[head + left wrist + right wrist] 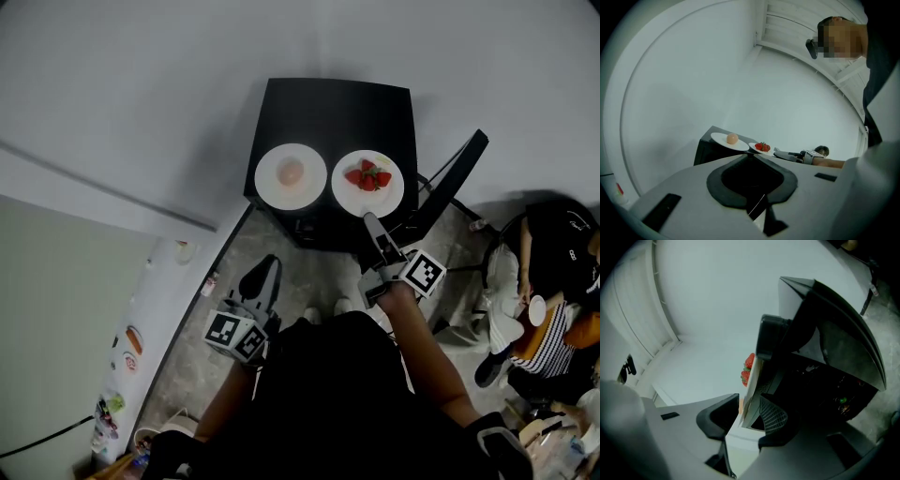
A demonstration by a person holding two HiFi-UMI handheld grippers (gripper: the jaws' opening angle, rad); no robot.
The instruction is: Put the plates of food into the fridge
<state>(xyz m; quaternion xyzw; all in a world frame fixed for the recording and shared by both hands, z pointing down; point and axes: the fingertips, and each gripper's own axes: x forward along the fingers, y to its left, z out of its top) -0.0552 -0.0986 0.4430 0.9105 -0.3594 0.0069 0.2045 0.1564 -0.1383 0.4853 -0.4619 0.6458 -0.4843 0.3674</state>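
Right tool (749, 401), jaws spread, straddles the strawberry plate (349, 195) at its 12 o'clock (rim between the pads, not yet pinched). Left tool (264, 270) is pressed together and empty. The second plate (292, 174) sits at 9 o'clock on the black tabletop (337, 103). Likely risk: a shallow rim grip tilts the plate and the strawberries (367, 175) roll off.

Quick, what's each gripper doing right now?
Left gripper: closed, empty.
Right gripper: open, strawberry plate rim between its fingers, not gripped.
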